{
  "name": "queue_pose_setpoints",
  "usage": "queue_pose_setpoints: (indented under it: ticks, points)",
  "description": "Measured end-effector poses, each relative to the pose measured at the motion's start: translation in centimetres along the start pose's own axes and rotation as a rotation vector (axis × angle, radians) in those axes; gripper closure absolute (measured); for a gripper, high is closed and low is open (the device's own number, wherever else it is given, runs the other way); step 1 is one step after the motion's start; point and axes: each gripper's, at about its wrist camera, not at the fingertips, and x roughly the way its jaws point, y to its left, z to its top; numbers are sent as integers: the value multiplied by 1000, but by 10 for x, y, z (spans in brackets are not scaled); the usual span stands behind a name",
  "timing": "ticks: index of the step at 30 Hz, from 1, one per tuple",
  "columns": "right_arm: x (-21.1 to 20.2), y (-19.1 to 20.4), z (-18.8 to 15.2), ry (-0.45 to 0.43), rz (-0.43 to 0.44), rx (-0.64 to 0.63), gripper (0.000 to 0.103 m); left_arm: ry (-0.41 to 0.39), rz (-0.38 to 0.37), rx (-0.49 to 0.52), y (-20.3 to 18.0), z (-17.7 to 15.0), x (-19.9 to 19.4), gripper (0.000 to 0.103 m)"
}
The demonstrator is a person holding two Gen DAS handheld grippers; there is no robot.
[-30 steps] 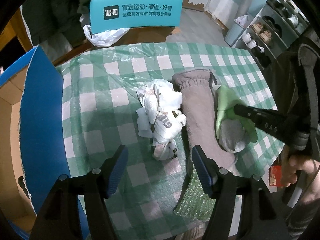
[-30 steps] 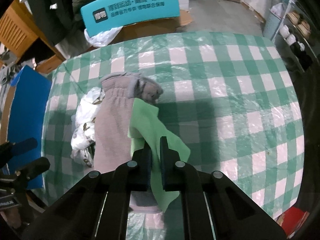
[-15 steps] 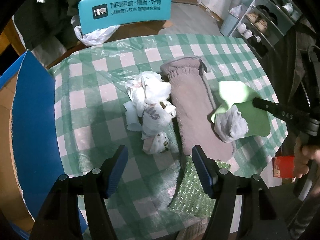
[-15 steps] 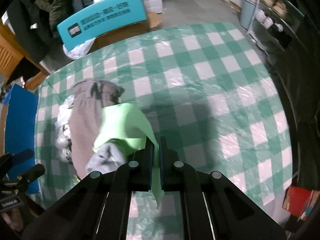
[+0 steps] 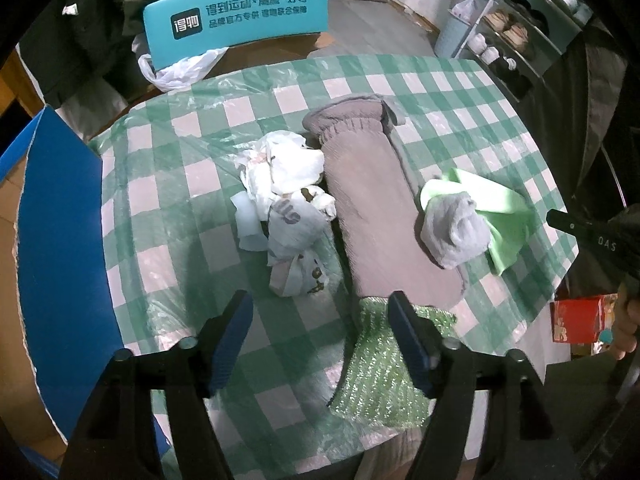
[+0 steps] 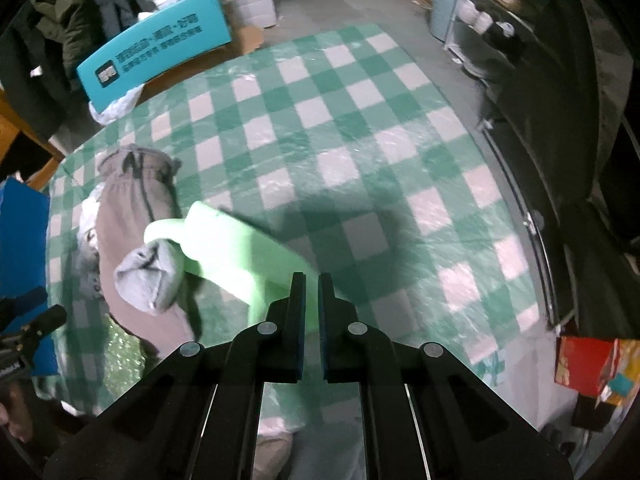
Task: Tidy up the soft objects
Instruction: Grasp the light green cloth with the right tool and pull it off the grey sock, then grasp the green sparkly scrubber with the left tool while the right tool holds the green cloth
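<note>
Cloth [image 6: 236, 252] sits at ten o'clock off our right gripper [image 6: 312, 292], its fingers nearly closed, empty. Left gripper [image 5: 320, 320] gapes wide, empty too.

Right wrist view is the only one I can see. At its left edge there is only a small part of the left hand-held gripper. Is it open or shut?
Observer: Open. In the left wrist view the left hand-held gripper has its blue pads wide apart, with nothing between them.
Operator: Beyond the gray sweatpants I see only white scraps. What are they?
Observer: A heap of crumpled white plastic bags, lying against the long side of the gray sweatpants.
Operator: What is below that gripper?
Observer: A glittering green cloth lies under its right finger and meets the near end of the sweatpants.
</note>
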Motion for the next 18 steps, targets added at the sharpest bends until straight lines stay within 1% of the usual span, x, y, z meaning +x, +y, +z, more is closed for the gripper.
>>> queue_pose_setpoints:
  ticks: [4,5,6,8,9,10,11,13,14,15,18]
  points:
    - [3,0,-1,17,39,6,98,2,-17,5,-7,-7,1,26]
    - [5,2,-1,21,38,4,96,10,-23,5,-9,-11,2,26]
    - [5,3,-2,26,34,-1,93,18,-28,3,-12,-14,5,25]
    - [7,5,-3,30,35,-2,68,40,-36,0,-20,-22,11,21]
    - [8,5,-3,29,36,1,63,49,-39,-1,-24,-25,13,21]
    - [9,6,-3,30,37,3,57,55,-40,-4,-28,-30,15,21]
    - [10,6,-3,35,34,3,54,62,-39,-4,-32,-33,17,21]
    - [11,8,-5,45,39,-2,52,64,-35,8,-41,-39,19,21]
    - [11,9,-6,49,40,-4,49,63,-28,23,-45,-41,20,20]
    - [12,10,-8,52,40,-8,48,64,-20,36,-49,-43,20,16]
    - [12,12,-10,56,40,-20,45,63,17,67,-59,-46,24,15]
